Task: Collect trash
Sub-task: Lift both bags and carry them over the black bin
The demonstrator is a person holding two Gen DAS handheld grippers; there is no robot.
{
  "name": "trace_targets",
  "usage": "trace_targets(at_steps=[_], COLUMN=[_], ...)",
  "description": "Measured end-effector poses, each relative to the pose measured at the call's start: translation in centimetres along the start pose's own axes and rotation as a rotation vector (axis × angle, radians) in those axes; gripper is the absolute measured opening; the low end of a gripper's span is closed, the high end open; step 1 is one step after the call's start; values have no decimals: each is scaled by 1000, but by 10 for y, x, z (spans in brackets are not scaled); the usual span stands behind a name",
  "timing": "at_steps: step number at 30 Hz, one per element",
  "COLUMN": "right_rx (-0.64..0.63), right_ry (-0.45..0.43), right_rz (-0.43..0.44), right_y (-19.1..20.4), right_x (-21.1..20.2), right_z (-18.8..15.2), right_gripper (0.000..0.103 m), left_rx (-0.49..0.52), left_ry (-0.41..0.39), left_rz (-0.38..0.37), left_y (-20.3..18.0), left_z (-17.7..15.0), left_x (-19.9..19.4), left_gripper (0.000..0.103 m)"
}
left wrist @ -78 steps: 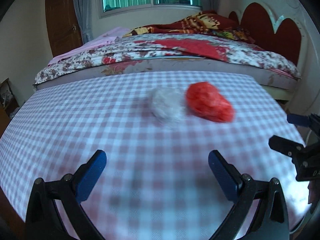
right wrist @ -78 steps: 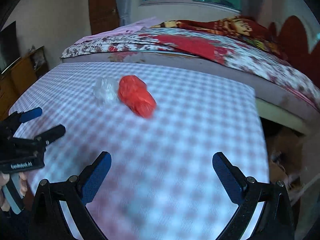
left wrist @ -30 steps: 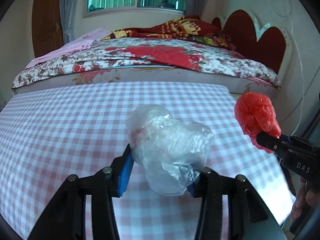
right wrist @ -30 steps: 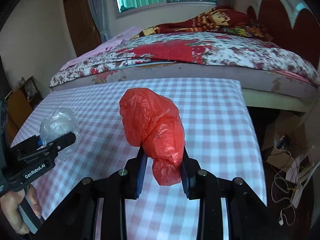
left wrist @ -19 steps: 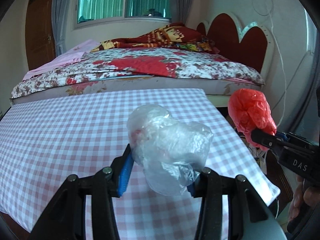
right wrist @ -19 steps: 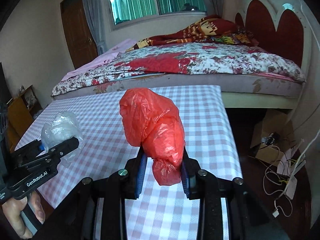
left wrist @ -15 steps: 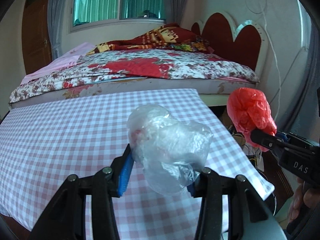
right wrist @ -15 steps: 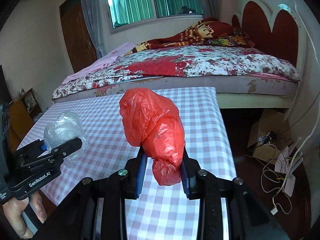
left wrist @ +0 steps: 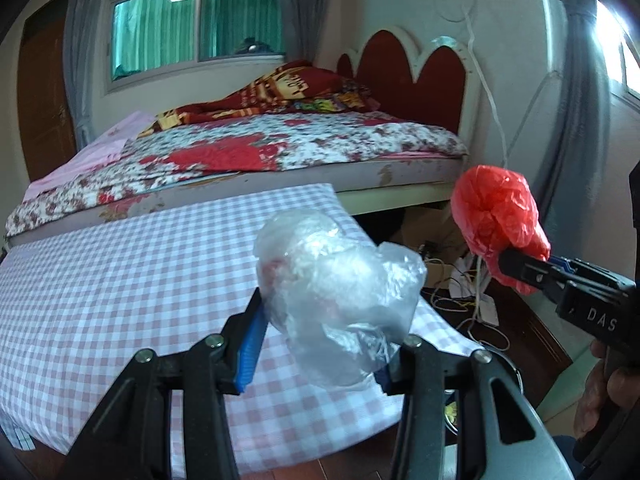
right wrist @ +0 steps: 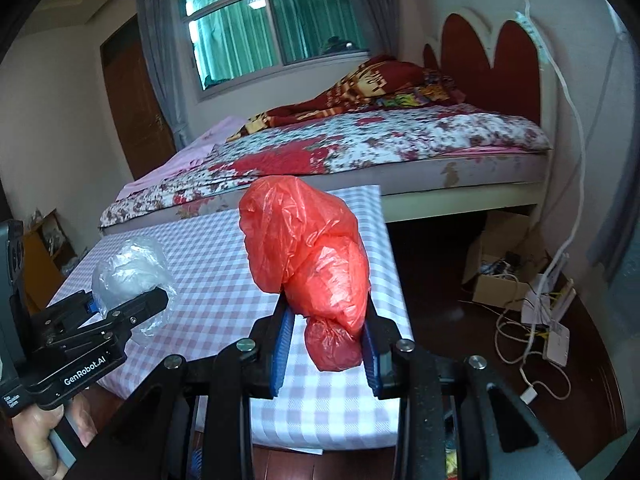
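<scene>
The bed [left wrist: 280, 148] with its floral cover fills the back of the room, and the checked surface [left wrist: 120, 280] stands just in front of it. Under the bed's far end sits an open cardboard box [right wrist: 500, 264] with a tangle of cables in it. The red bag [right wrist: 308, 264], knotted at its lower end, is clamped between the blue pads of the right tool [right wrist: 326, 348], jaws narrow, raised above the surface's edge. The clear bag [left wrist: 336, 292], crumpled, is pinched in the left tool [left wrist: 316, 344], jaws partly closed around it, also off the surface.
</scene>
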State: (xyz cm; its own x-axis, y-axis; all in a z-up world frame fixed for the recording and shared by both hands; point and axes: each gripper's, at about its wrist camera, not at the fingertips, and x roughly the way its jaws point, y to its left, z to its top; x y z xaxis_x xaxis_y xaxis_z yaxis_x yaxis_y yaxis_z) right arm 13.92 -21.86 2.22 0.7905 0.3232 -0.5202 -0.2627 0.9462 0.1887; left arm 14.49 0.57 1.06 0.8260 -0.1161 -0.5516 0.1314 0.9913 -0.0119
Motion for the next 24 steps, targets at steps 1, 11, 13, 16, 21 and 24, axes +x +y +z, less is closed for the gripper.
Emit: trace_targets(at_steps=[1, 11, 13, 16, 21, 24], right_rx=[8, 55, 63, 70, 88, 102], right_ry=[-3, -23, -20, -20, -19, -14], right_rz=[-4, -64, -75, -89, -115, -134], right_y=[-3, -43, -50, -56, -68, -78], right_x=[-5, -46, -50, -55, -64, -69], right_z=[-2, -26, -30, -34, -45, -51], right_gripper=[32, 32, 32, 32, 32, 32], left_rx=[9, 72, 80, 88, 110, 123], left_ry=[-4, -27, -27, -26, -12, -2], left_rz=[-6, -70, -82, -100, -139, -165], left_y=[-6, -53, -60, -68, -87, -99], left_z=[0, -6, -8, -11, -18, -23], left_x=[-3, -10, -12, -13, -10, -7], left_gripper=[46, 46, 46, 46, 46, 46])
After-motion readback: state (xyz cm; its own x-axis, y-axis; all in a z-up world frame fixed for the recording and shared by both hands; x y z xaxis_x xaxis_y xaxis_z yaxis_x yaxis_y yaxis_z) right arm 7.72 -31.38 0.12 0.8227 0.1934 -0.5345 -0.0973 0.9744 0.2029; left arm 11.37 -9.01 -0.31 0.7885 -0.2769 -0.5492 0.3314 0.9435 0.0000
